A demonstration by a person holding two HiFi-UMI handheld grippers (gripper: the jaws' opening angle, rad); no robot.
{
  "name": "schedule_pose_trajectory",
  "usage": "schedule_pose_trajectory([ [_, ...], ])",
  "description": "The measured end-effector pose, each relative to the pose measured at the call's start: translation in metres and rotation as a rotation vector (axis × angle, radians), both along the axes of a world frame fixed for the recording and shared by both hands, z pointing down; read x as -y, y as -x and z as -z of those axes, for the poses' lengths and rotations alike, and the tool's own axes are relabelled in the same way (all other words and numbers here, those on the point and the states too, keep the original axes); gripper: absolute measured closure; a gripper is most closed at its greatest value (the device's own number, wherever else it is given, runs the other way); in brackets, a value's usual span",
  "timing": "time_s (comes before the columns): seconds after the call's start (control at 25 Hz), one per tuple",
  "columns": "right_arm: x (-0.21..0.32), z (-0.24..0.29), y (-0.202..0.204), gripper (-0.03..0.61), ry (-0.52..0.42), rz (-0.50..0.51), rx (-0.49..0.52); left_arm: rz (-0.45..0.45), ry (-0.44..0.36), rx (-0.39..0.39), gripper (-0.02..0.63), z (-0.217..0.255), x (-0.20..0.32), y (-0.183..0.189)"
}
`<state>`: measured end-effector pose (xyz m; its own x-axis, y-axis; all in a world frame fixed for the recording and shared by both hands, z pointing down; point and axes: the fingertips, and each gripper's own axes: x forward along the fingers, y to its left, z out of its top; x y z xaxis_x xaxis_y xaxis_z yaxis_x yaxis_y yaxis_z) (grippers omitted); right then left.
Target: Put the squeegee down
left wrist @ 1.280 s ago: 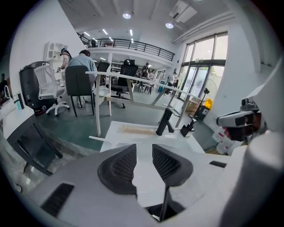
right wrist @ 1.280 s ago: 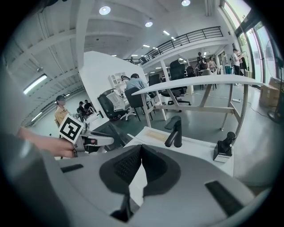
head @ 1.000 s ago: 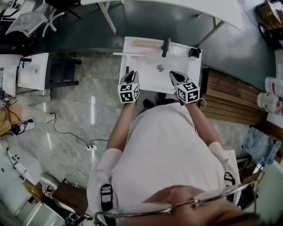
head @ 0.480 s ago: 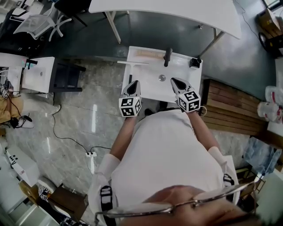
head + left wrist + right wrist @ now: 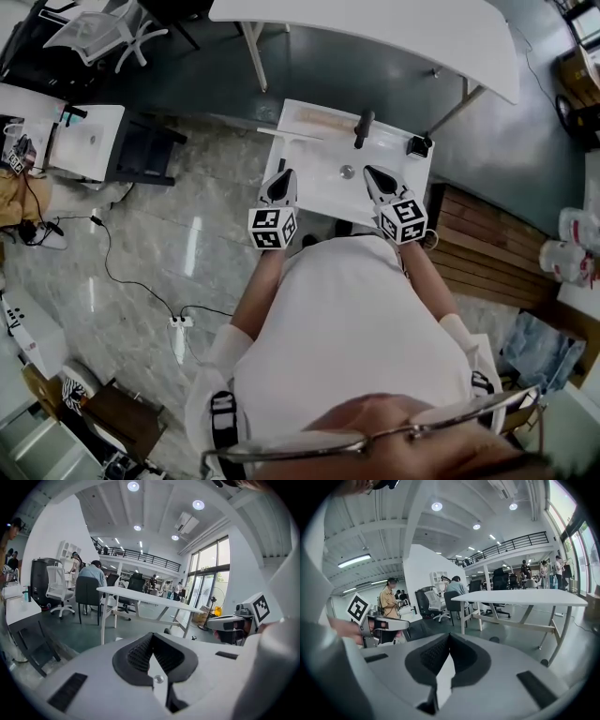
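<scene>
The left hand-held gripper (image 5: pixel 280 174) and right hand-held gripper (image 5: pixel 371 172) are clenched empty; the squeegee (image 5: pixel 281 133) lies on the counter (image 5: pixel 398 161), upper centre.

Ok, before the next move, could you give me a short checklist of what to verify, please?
1. Squeegee lies on the washbasin, apart from both grippers: ok.
2. Left gripper jaws together, nothing between: ok.
3. Right gripper jaws together, nothing between: ok.
4. Squeegee rests steady at the washbasin's edge: cannot tell.
5. Both grippers clear of the faucet: ok.
</scene>
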<state>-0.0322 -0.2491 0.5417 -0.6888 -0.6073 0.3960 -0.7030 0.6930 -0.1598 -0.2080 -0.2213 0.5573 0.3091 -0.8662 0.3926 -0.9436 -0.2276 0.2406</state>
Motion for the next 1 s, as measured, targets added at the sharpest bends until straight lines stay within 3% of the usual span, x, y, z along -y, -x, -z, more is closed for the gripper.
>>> schedule_pose_trajectory([
  [1.0, -0.010, 0.003, -0.004, 0.574, 0.003, 0.021, 0.019, 0.022, -0.008, -0.014, 0.609, 0.004, -0.014, 0.003],
])
